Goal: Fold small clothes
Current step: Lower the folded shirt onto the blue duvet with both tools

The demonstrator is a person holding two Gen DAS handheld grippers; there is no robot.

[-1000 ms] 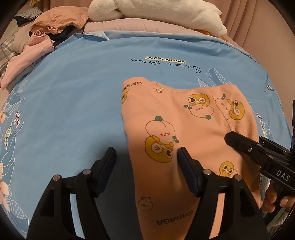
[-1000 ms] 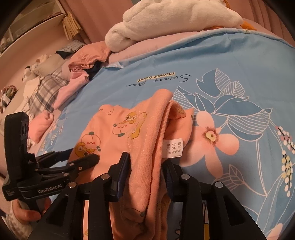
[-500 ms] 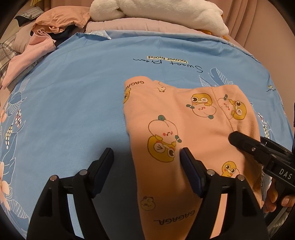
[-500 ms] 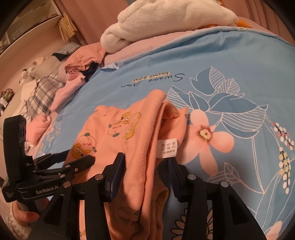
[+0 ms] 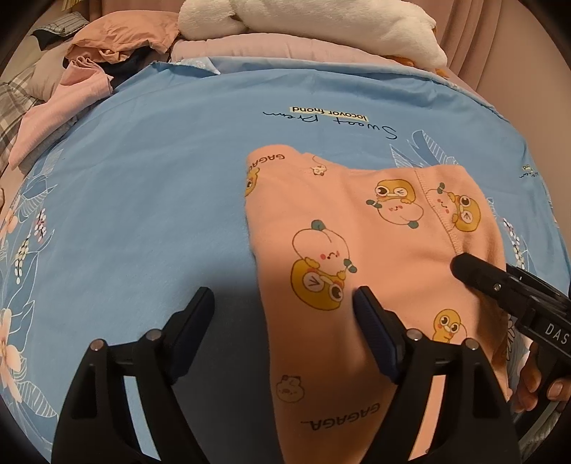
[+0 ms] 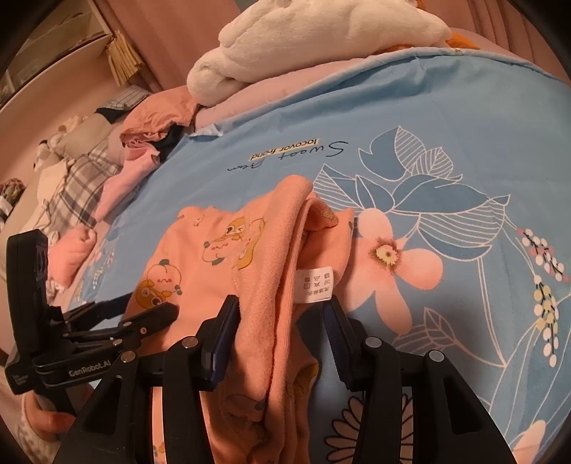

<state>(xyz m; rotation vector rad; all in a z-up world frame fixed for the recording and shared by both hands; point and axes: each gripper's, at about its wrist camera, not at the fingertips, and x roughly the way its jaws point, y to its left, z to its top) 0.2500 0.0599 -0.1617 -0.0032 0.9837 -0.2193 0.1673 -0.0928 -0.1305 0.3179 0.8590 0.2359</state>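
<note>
A small peach garment with cartoon prints (image 5: 357, 257) lies folded on the blue bedsheet (image 5: 142, 200). My left gripper (image 5: 285, 314) is open over the garment's left edge, one finger on the sheet, one on the cloth. My right gripper (image 6: 282, 321) is open, its fingers on either side of the garment's waistband fold (image 6: 271, 285), which has a white care label (image 6: 316, 285). The right gripper also shows in the left wrist view (image 5: 499, 285) at the garment's right side. The left gripper shows in the right wrist view (image 6: 142, 314).
A pile of pink, plaid and dark clothes (image 5: 71, 78) lies at the far left of the bed. A white plush blanket (image 5: 303, 18) sits on a pink quilt at the back. The sheet carries flower prints and dark lettering (image 5: 332, 121).
My right gripper's fingers have spread apart around the waistband, letting go of it. The left gripper has drawn back slightly and stays open.
</note>
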